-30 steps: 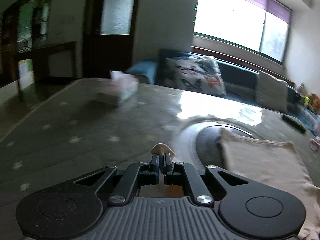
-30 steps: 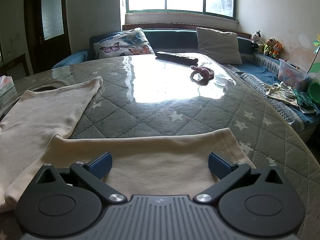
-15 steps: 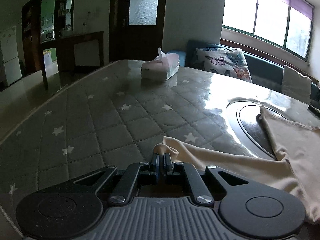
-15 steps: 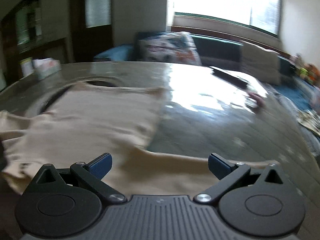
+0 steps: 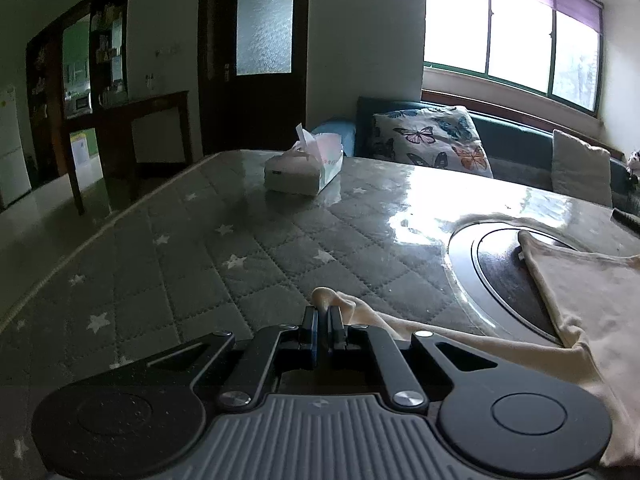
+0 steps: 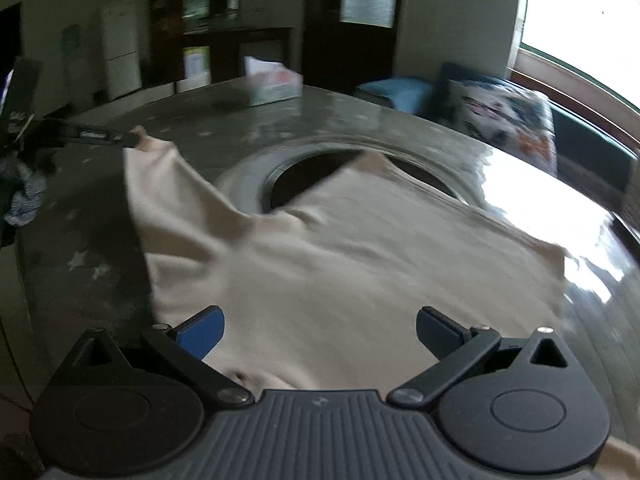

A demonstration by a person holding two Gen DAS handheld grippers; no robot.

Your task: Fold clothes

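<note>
Left hand-held gripper (image 5: 323,322) is pinching a corner of the beige shirt (image 6: 360,264), jaws closed on the fabric. Shirt is lying spread across the table (image 5: 192,264); right hand-held gripper (image 6: 318,330) is hanging over it, jaws wide apart.

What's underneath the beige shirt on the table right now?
The beige shirt lies on the quilted star-patterned table cover and partly covers a dark round inset in the table. How far the inset runs beneath the cloth is hidden.
</note>
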